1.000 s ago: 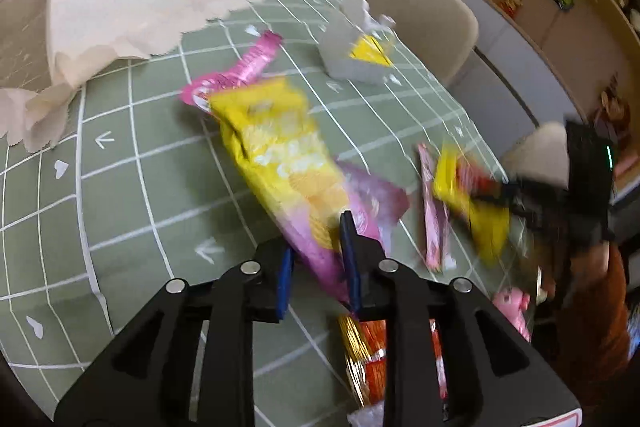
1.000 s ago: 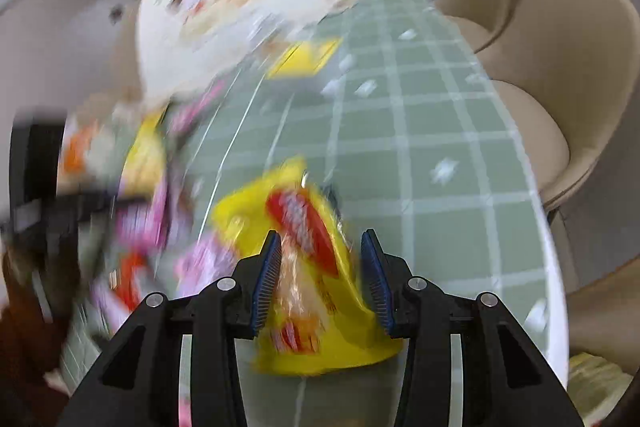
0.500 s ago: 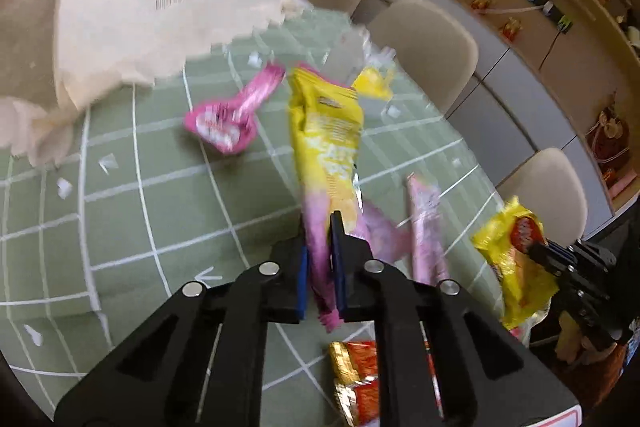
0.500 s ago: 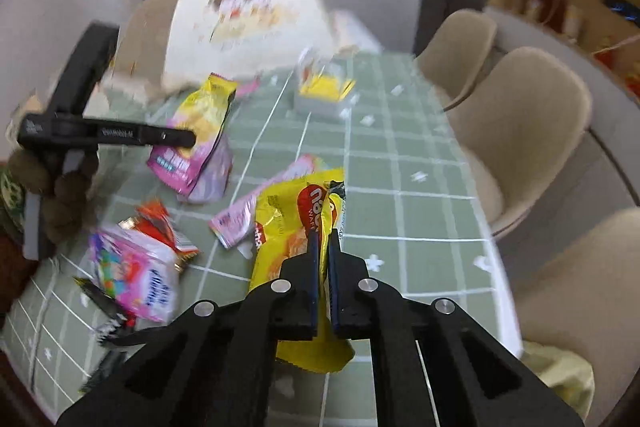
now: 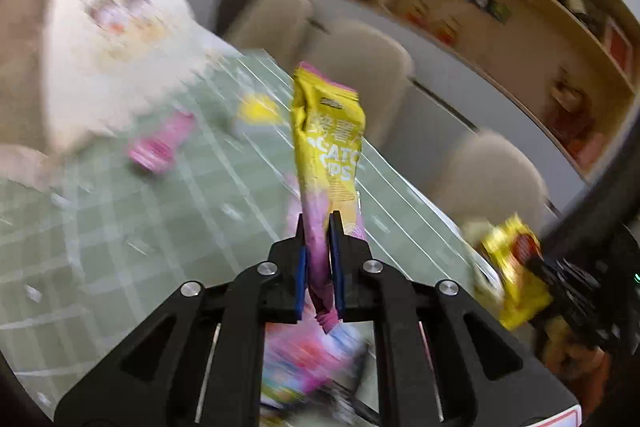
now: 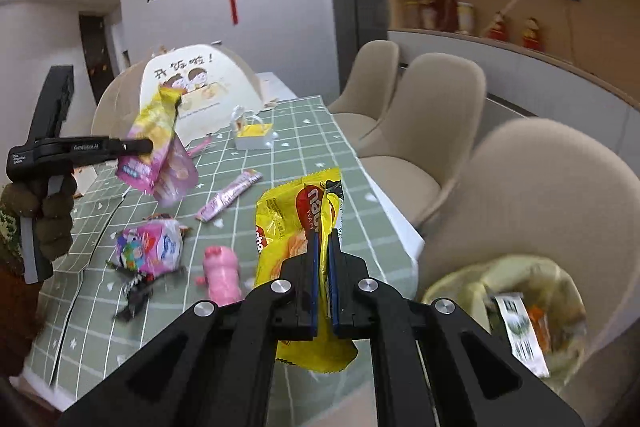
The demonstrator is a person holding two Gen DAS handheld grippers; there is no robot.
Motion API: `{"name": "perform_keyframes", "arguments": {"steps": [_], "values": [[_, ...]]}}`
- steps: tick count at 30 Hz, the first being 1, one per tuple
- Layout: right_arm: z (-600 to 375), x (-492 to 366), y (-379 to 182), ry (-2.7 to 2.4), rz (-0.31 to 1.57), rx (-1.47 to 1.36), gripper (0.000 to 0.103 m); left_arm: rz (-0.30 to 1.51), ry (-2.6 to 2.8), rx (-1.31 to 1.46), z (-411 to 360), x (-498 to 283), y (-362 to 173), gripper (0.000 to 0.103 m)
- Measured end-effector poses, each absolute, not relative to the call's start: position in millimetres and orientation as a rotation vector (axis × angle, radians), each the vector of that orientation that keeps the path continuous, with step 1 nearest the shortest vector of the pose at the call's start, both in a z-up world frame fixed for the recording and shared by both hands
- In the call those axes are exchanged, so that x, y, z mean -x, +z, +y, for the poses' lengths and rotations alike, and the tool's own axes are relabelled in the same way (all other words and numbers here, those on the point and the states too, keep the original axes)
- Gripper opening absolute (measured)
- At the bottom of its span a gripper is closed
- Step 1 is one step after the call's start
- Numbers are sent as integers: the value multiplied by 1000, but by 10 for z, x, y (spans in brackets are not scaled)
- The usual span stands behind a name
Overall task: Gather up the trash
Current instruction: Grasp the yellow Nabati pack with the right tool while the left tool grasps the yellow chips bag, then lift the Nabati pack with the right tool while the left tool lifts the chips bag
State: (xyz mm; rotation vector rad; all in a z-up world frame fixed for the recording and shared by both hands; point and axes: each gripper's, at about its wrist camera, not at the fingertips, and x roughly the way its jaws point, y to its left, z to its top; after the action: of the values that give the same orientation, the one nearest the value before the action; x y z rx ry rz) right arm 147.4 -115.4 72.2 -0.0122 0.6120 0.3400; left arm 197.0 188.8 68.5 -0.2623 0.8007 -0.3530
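Lettering on the black left gripper (image 6: 150, 145), seen side-on at the left of the right wrist view, is too small to make out; its jaws are pinched on a yellow-and-pink chip bag (image 6: 158, 151) held above the green grid-patterned tablecloth (image 6: 280, 163). In the left wrist view that same bag (image 5: 328, 155) stands up from between the blue pads (image 5: 301, 275), and the partial words "ATO" and "IPS" show on its yellow face. Behind it stands a white paper bag with a cartoon of two children (image 6: 200, 87) and Chinese characters printed above them. On the cloth lie a crumpled pink-and-blue snack packet (image 6: 150, 251), a pink piggy-shaped bottle (image 6: 222, 277), a long pink stick wrapper (image 6: 230, 197) and a small white-and-yellow box (image 6: 254, 137). Further right, the right gripper (image 6: 324, 263) has its jaws pressed together on a yellow wafer wrapper (image 6: 296, 227) with a red oval logo, lifted over the table's near edge. At the far right, below the table edge, sits a translucent trash bag (image 6: 516, 299) holding crumpled packaging with a barcode label.
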Motion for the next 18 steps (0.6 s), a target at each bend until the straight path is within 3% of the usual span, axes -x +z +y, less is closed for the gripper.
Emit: {"name": "perform_keyframes", "arguments": {"steps": [11, 17, 18], "values": [[-1285, -1277, 501, 343, 607, -2, 6, 919, -316, 212, 1565, -2039, 248, 39], [-1261, -1324, 444, 356, 613, 6, 6, 926, -256, 85, 1427, -1964, 175, 41], [-1253, -1320, 449, 355, 609, 18, 6, 935, -266, 64, 1375, -1953, 134, 29]]}}
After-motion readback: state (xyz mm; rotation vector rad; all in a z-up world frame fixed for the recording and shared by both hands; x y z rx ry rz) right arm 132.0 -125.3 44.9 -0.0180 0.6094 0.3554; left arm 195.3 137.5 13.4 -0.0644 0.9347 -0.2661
